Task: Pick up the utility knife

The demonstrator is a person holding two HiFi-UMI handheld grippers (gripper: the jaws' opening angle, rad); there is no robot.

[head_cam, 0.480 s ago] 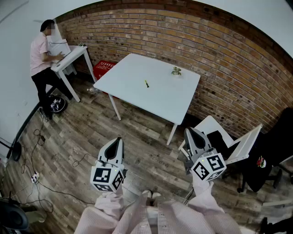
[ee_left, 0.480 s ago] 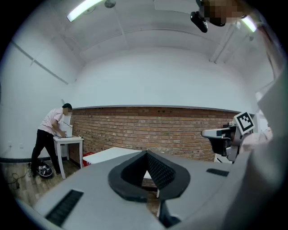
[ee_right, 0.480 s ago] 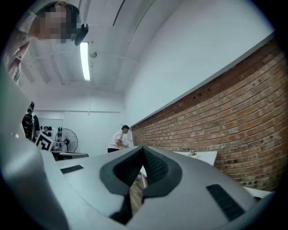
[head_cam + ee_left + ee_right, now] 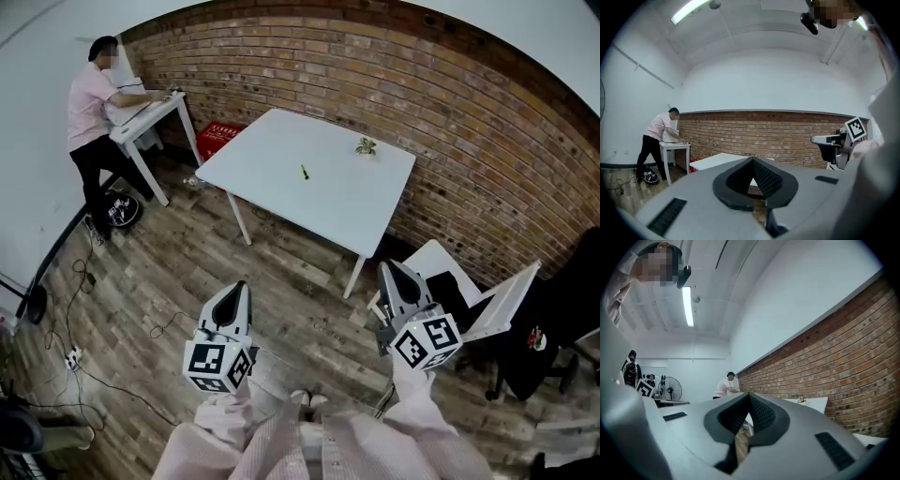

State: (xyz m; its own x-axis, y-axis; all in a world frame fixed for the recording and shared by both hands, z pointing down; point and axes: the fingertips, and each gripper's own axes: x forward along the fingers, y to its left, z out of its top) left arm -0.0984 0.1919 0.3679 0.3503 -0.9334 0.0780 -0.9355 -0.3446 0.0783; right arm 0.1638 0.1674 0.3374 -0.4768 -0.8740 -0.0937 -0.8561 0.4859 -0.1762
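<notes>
Knife (image 4: 303, 172): lies flat near the middle of the white bench (image 4: 272, 150), untouched. It is small in the head view; no detail of the blade can be made out. A small plant (image 4: 365, 145) stands on the same bench, nearer the brick wall (image 4: 394, 66) and apart from the knife.

Left claw (image 4: 241, 285): jaws pressed together at the tips, nothing between them. It is held level over the wood floor (image 4: 291, 253), well short of the bench.

Right claw (image 4: 387, 268): jaws fully closed and empty, also level and over the floor, just off the bench's near corner. A white chair (image 4: 497, 300) stands beside it.

Both claws point toward the bench, with the knife well ahead of them.

Surroundings: a person (image 4: 89, 108) leans over a second bench (image 4: 150, 112) at far left. A red crate (image 4: 217, 139) sits on the floor by the wall.
</notes>
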